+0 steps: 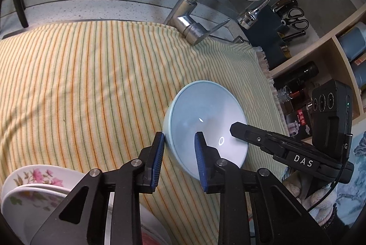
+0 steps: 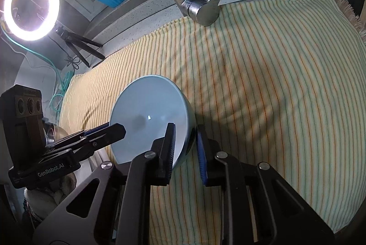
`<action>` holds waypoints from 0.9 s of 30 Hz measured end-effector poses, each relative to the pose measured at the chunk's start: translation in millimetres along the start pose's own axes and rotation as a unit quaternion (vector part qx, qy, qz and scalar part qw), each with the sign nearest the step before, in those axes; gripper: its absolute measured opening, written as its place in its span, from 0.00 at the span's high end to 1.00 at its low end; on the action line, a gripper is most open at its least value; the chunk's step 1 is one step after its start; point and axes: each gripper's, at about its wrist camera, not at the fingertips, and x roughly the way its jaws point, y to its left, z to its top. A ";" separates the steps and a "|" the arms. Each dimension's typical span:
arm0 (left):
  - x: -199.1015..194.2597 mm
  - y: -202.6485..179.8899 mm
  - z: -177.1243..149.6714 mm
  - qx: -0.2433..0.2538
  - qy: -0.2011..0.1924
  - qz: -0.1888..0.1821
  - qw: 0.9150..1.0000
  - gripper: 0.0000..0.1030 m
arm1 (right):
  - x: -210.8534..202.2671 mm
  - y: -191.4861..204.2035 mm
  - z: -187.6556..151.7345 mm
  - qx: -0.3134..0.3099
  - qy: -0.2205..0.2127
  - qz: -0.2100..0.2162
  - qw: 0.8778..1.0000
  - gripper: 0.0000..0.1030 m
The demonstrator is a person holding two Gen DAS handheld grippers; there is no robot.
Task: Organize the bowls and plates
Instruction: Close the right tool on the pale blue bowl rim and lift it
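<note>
both tools, left tool [image 1: 179,138] and right tool [image 2: 185,130], astride rim of pale blue bowl [image 1: 205,116], unclenched, glossy inside

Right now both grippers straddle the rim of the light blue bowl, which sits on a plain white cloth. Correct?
Not quite: the cloth is yellow with thin stripes, not plain white, as the right wrist view shows. The left gripper and right gripper do straddle the light blue bowl rim.
</note>
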 end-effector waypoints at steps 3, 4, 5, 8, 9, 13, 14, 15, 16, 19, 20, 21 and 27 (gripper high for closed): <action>-0.7 -1.1 0.0 0.002 0.001 0.001 1.000 0.77 | -0.8 -0.5 0.6 0.005 0.000 0.003 1.000 0.82; -2.1 -1.5 -0.3 0.003 -0.001 0.002 1.000 0.77 | -2.3 0.4 0.5 0.006 -0.001 0.004 1.000 0.82; -3.9 -2.0 -0.5 0.004 -0.002 0.001 1.000 0.77 | -3.5 1.1 0.9 0.005 -0.002 0.004 1.000 0.82; -12.8 -3.2 -1.4 0.006 -0.011 0.000 1.000 0.77 | -8.8 7.5 1.8 -0.001 -0.007 0.004 1.000 0.82; -16.6 -3.6 -1.6 0.007 -0.015 0.000 1.000 0.77 | -10.4 9.8 2.0 -0.003 -0.008 0.004 1.000 0.82; -31.5 -2.8 -2.6 0.013 -0.031 0.004 0.999 0.77 | -16.4 24.4 3.4 -0.013 -0.016 0.009 1.000 0.82; -36.3 -1.6 -3.2 0.014 -0.035 0.004 0.999 0.77 | -17.7 27.9 3.2 -0.015 -0.018 0.011 1.000 0.82; -40.3 -0.5 -3.8 0.014 -0.039 0.005 0.999 0.77 | -18.9 31.6 3.0 -0.017 -0.019 0.013 1.000 0.82; -45.4 1.3 -4.8 0.013 -0.044 0.006 0.999 0.77 | -20.4 36.3 2.4 -0.020 -0.020 0.015 0.999 0.82; -62.6 6.4 -8.5 0.012 -0.058 0.008 0.998 0.77 | -25.4 52.8 1.6 -0.031 -0.026 0.021 0.999 0.82; -68.7 8.2 -9.9 0.011 -0.063 0.008 0.998 0.77 | -27.2 59.8 1.3 -0.037 -0.028 0.023 0.999 0.82; -73.7 9.8 -10.9 0.010 -0.067 0.009 0.998 0.77 | -28.4 65.7 0.9 -0.041 -0.029 0.025 0.998 0.82; -110.3 26.4 -18.8 -0.004 -0.096 0.018 0.995 0.77 | -30.3 107.9 -2.9 -0.070 -0.033 0.041 0.996 0.82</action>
